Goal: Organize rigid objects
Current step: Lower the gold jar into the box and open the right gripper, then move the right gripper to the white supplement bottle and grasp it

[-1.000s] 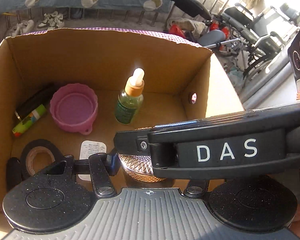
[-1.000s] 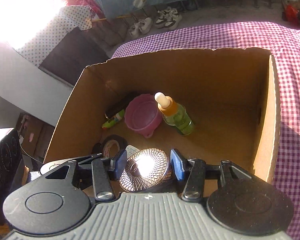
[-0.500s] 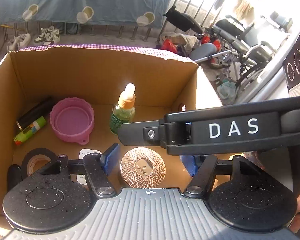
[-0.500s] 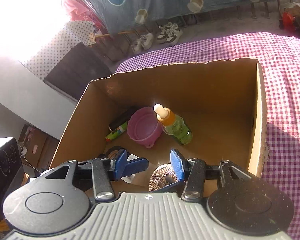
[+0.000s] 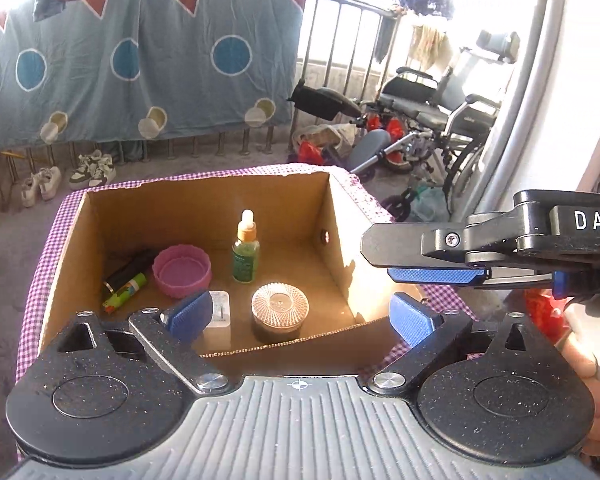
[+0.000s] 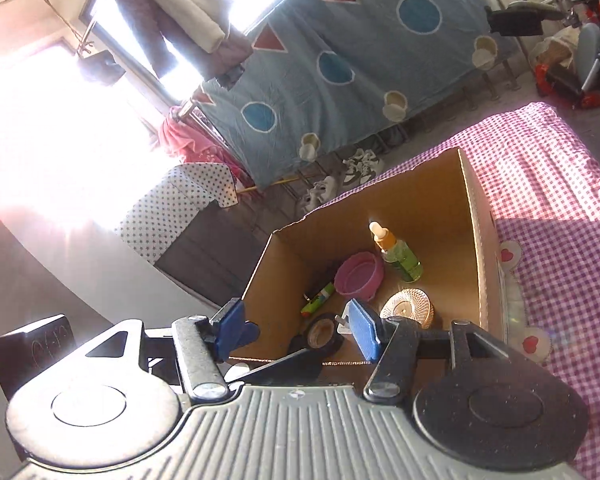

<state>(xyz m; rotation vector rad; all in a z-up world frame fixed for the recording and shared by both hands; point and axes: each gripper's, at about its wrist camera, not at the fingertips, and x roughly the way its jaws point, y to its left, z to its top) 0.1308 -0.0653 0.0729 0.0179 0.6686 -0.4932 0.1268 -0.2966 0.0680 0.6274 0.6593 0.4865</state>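
An open cardboard box (image 5: 204,196) (image 6: 474,240) sits on a pink checked cloth. On its floor lies a round patterned glass jar (image 5: 280,306) (image 6: 407,305), next to a green dropper bottle (image 5: 245,252) (image 6: 400,256), a pink bowl (image 5: 182,270) (image 6: 358,274), a green lighter (image 5: 125,291) (image 6: 318,300) and a tape roll (image 6: 323,332). My left gripper (image 5: 300,318) is open and empty above the box's near wall. My right gripper (image 6: 296,326) is open and empty, held above the box's near edge; it shows at the right in the left wrist view (image 5: 436,276).
A white flat packet (image 5: 218,312) lies on the box floor by the jar. A black cylinder (image 5: 130,268) lies by the lighter. The checked cloth (image 6: 552,184) spreads right of the box. A wheelchair (image 5: 432,120) and shoes (image 5: 92,168) stand on the floor beyond.
My right gripper let go of the glass jar, which now lies on the box floor. Both grippers have drawn back and up, away from the box.
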